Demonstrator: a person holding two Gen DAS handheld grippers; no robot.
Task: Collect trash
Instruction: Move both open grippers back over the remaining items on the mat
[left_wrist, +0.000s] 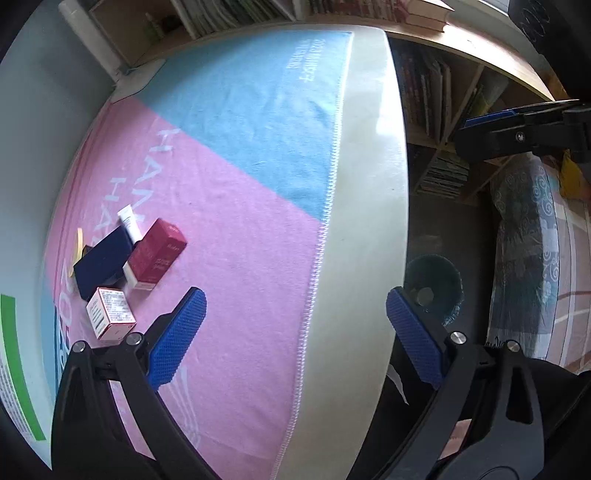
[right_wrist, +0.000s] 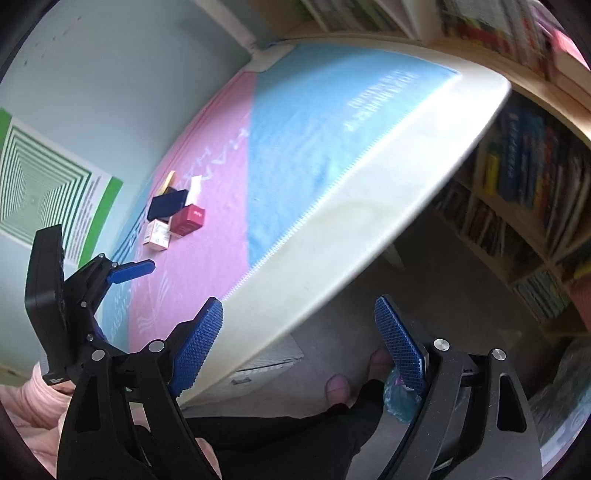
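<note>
1. My left gripper (left_wrist: 295, 332) is spread wide with nothing between the pads, over the table's near edge.
2. My right gripper (right_wrist: 299, 347) is spread wide too, nothing held, past the table edge above the floor.
3. Trash sits in a cluster on the left of the pink-and-blue cloth (left_wrist: 240, 166): red box (left_wrist: 157, 254), navy box (left_wrist: 101, 260), small white-and-pink box (left_wrist: 110, 312), white tube (left_wrist: 129, 221).
4. Dark bin (left_wrist: 434, 288) stands on the floor right of the table (left_wrist: 369, 184); one round pale item in it, can't identify.
</note>
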